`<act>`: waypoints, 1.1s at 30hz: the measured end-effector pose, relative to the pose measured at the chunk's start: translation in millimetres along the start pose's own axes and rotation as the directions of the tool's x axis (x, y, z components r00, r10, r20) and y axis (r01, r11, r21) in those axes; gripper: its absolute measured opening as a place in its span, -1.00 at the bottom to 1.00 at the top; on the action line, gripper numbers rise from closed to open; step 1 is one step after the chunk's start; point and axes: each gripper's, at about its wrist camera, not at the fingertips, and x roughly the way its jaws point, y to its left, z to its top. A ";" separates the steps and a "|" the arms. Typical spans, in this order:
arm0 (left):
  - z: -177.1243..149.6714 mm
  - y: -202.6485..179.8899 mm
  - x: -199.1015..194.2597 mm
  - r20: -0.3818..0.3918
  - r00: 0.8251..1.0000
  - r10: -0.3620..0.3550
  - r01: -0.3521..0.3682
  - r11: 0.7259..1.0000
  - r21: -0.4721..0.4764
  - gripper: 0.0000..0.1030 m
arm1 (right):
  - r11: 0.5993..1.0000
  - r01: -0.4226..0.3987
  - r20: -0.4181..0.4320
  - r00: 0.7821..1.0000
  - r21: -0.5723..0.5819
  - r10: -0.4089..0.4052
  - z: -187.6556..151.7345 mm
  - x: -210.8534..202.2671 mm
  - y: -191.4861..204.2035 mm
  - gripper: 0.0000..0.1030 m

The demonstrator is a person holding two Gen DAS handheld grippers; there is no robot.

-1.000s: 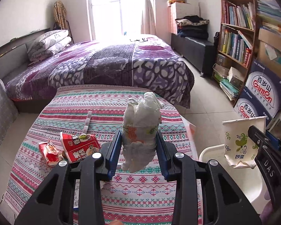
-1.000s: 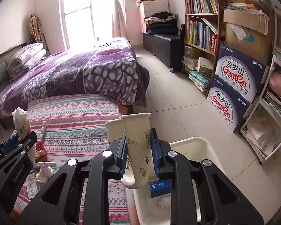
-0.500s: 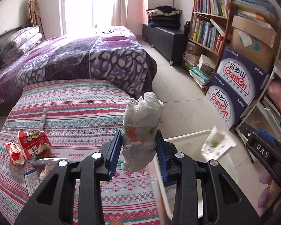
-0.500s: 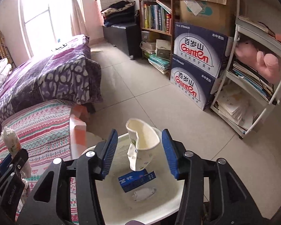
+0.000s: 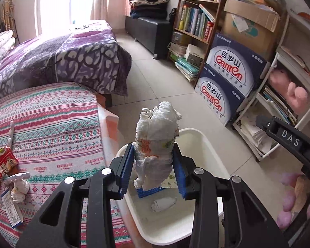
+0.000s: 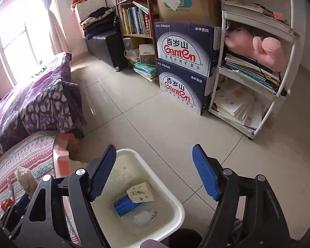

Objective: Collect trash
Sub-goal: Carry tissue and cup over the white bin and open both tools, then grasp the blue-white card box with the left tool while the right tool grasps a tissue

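Note:
My left gripper (image 5: 153, 169) is shut on a crumpled white wrapper (image 5: 156, 142) and holds it over the near left part of the white bin (image 5: 208, 146). My right gripper (image 6: 155, 172) is open and empty above the same bin (image 6: 175, 202). In the bin lie a flattened paper cup (image 6: 140, 192), a blue box (image 6: 125, 204) and a white wad (image 6: 144, 217). On the striped cloth (image 5: 51, 128) to the left lie a red snack packet (image 5: 2, 163), a tissue wad (image 5: 20, 188) and a paper label (image 5: 11, 208).
A purple bed (image 5: 57, 55) stands behind the striped surface. Ganten water boxes (image 6: 181, 62), a bookshelf (image 5: 196, 20) and a white rack (image 6: 256, 72) with books and a pink plush toy line the right side. Tiled floor (image 6: 155, 113) lies beyond the bin.
My right gripper opened wide and the paper cup fell into the bin. My left gripper swung right with the wrapper, from over the striped cloth to over the bin.

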 end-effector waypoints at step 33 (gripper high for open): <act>-46.4 152.3 -38.4 -0.184 0.895 0.407 -0.440 0.874 -0.205 0.75 | 0.954 -0.111 0.015 0.993 -0.278 0.120 -49.7 -27.5 118.8 0.86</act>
